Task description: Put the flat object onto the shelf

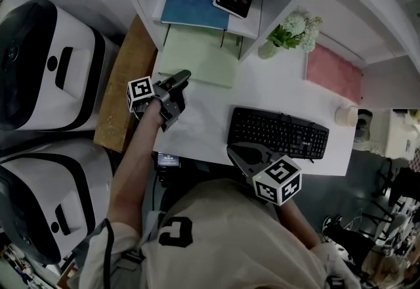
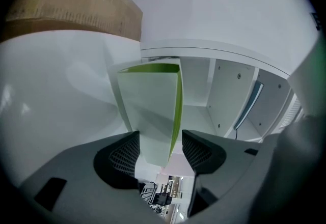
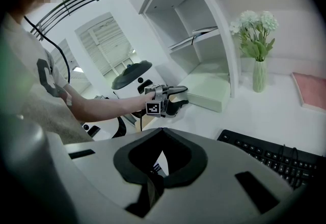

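Left gripper (image 1: 178, 90): jaws apart, straddling the near corner of the green flat object (image 1: 197, 61), which extends toward 1 o'clock. Right gripper (image 1: 235, 152): jaws together, empty.

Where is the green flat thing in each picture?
Head view: the green flat thing lies at upper middle, on the desk at the foot of the white shelf.
Left gripper view: center, between the left claw's jaws.
Right gripper view: right of center, low in the shelf.
Shared landmark: the white shelf.
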{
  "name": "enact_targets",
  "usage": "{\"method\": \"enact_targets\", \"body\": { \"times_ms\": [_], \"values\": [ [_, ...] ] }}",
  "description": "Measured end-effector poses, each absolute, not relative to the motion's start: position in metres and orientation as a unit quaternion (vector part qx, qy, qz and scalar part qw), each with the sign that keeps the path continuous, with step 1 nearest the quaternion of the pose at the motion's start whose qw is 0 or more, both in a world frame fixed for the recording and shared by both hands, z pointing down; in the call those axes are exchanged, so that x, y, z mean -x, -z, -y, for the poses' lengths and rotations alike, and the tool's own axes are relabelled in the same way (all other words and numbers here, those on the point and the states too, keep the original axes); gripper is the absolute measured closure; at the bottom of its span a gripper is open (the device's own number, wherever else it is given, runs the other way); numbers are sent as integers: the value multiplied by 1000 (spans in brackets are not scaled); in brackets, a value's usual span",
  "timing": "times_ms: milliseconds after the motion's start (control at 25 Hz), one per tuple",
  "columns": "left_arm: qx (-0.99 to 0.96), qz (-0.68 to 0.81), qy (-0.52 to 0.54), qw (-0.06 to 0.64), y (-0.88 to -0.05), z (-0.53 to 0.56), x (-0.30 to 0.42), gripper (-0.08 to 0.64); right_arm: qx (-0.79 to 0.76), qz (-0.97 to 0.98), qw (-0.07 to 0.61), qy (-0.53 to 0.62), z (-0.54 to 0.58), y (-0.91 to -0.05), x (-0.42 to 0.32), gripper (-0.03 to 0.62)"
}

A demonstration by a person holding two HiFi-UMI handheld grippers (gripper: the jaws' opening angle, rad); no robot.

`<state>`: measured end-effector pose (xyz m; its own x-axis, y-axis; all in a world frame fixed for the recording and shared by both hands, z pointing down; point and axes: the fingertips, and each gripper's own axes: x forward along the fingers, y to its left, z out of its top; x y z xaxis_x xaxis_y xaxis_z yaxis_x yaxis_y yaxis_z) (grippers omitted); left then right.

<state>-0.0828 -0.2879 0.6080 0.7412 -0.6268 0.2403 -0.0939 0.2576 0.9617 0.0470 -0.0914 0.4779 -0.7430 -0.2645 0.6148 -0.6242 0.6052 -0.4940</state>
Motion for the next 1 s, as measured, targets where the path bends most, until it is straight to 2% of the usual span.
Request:
{"method": "enact_targets", "body": {
  "times_ms": [240,360,560,840,1000],
  "values": [
    [-584,309,195,725,-600,289,82,284,-256,863,249,-357,91,-474,-45,580],
    [-582,283,222,729,-588,288,79,237,-259,863,249,-354,90,-474,-44,580],
    [-604,285,194,718,-586,273,84,232,-254,867,251,-348,86,-472,-38,580],
    [-739,243,64,625,-550,225,63,236,-258,870,250,-336,82,-467,-33,580],
    [-798,206,21,566,-524,197,50,268,-263,872,252,-327,78,-465,-29,580]
  ]
}}
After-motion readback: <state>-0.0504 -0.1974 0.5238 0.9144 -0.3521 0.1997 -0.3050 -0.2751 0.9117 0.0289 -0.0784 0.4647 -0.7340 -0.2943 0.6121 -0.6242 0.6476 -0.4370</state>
